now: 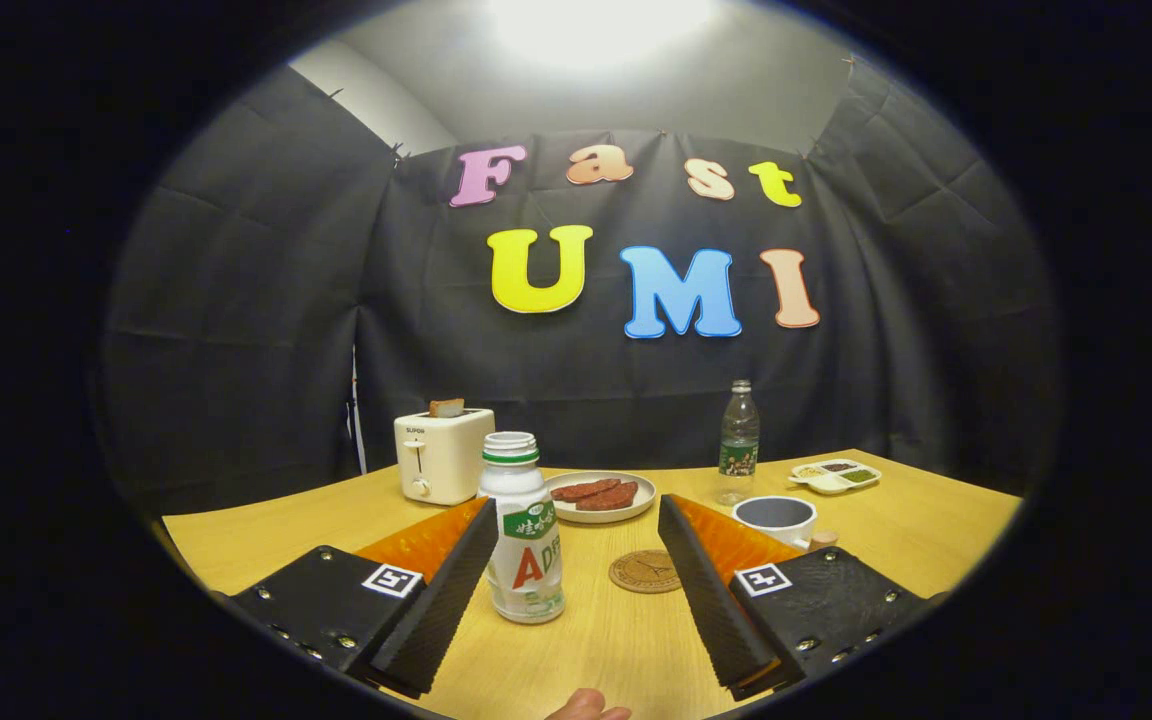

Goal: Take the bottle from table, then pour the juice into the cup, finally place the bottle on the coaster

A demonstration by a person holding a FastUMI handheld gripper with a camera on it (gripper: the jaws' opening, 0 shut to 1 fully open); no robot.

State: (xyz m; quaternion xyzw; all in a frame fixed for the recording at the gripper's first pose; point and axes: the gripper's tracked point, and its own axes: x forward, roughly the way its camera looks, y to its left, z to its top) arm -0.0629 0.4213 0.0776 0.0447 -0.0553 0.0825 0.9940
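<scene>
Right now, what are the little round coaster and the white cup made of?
The coaster looks like cork or light wood: tan, matte, with a dark printed pattern. The cup looks like glazed ceramic, white and smooth with a darker inside, though plastic is possible. Both sit beyond the open hand-held gripper.

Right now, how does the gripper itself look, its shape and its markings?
The gripper has two long wedge-shaped fingers with ribbed inner faces. Each one sits on a flat dark plate held by small screws. On each plate there is a square black-and-white marker. Orange parts show behind the fingers. No cables are visible.
</scene>
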